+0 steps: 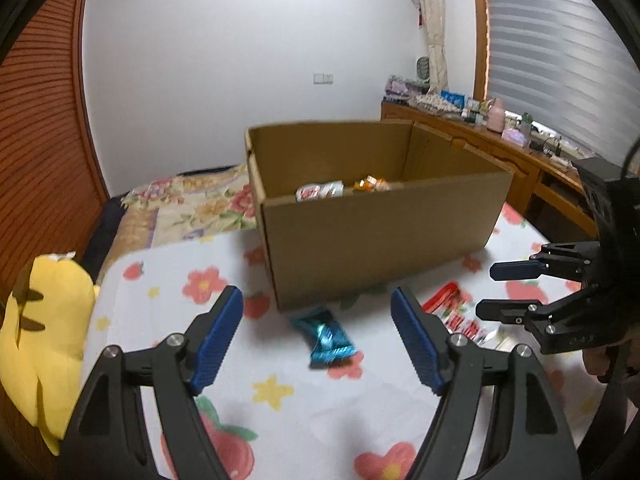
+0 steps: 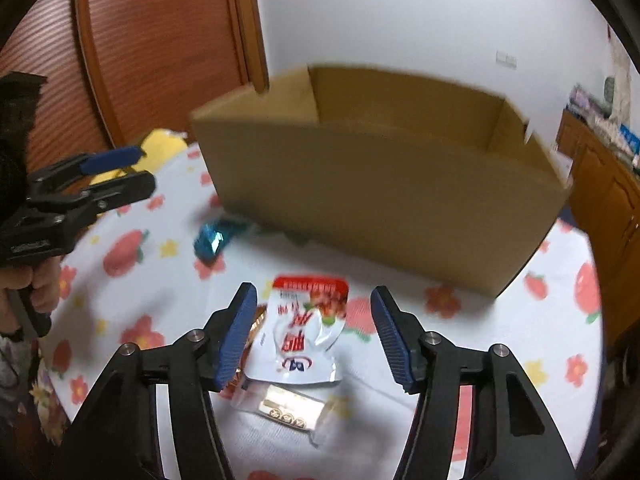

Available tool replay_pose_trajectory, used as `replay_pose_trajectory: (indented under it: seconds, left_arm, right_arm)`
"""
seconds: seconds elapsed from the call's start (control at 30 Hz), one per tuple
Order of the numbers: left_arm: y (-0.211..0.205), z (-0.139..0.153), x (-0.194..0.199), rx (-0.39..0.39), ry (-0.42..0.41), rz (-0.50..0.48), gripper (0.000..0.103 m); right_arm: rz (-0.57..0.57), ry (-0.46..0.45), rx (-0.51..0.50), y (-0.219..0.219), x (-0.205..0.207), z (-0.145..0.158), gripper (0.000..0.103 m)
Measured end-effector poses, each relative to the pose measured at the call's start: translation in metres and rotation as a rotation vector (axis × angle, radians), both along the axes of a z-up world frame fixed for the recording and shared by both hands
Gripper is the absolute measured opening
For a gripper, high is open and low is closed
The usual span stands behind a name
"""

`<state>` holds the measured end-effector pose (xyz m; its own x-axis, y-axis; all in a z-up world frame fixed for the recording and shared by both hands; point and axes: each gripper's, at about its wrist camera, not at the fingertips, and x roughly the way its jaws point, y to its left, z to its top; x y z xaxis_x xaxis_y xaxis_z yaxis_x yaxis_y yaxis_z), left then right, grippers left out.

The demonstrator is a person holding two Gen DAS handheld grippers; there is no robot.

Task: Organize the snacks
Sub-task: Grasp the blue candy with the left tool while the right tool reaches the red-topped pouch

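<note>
Centrally, an open cardboard box stands on a bed covered by a flowered sheet. Inside it, seen from the left wrist view, lie a white-and-red packet and, just beside it at 3 o'clock, an orange packet; the rest of the box floor is hidden behind the near wall.

Outside the box, a blue foil snack lies on the sheet at the box's 6 o'clock, near its lower corner, not touching either tool. The left hand-held gripper hangs above the sheet with its blue-padded fingers spread wide, the blue snack lying between and ahead of them; nothing is pinched.

In the right wrist view, the right hand-held gripper is likewise spread wide, holding nothing. A white pouch with a red top lies on the sheet between its fingers, apart from both pads as far as can be told. A clear wrapper with gold contents lies at the pouch's 6 o'clock, partly under it. The blue snack sits at the pouch's 10 o'clock, close to the box wall.

A yellow plush toy rests at the bed's edge, at 9 o'clock from the box.
</note>
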<state>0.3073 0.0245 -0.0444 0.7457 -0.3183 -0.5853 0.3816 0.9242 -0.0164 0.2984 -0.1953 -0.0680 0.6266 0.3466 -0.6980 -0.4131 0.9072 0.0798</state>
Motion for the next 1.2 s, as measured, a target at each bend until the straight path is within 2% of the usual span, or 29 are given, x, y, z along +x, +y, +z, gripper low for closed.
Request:
replay_pose_trajectory:
  seconds: [0.17,0.33,0.5,0.73,1.2]
  left_arm:
    - [0.000,-0.021,0.004,0.004,0.052,-0.001,0.077]
    - [0.001,-0.030,0.005,0.002,0.069,0.001,0.077]
    - [0.000,-0.035,0.006,0.006,0.080,0.007,0.077]
    - [-0.002,-0.043,0.013,0.012,0.113,0.011,0.077]
    - [-0.023,-0.062,0.040,0.028,0.219,0.036,0.077]
  right_arm:
    - [-0.007,0.077,-0.003,0.002,0.010,-0.026,0.060]
    - [-0.016,0.104,-0.005,0.002,0.015,-0.035,0.060]
    - [-0.011,0.111,-0.037,0.007,0.019,-0.043,0.060]
    - [0.010,0.075,-0.116,0.020,0.016,-0.046,0.060]
    - [0.008,0.060,-0.099,0.015,0.014,-0.048,0.060]
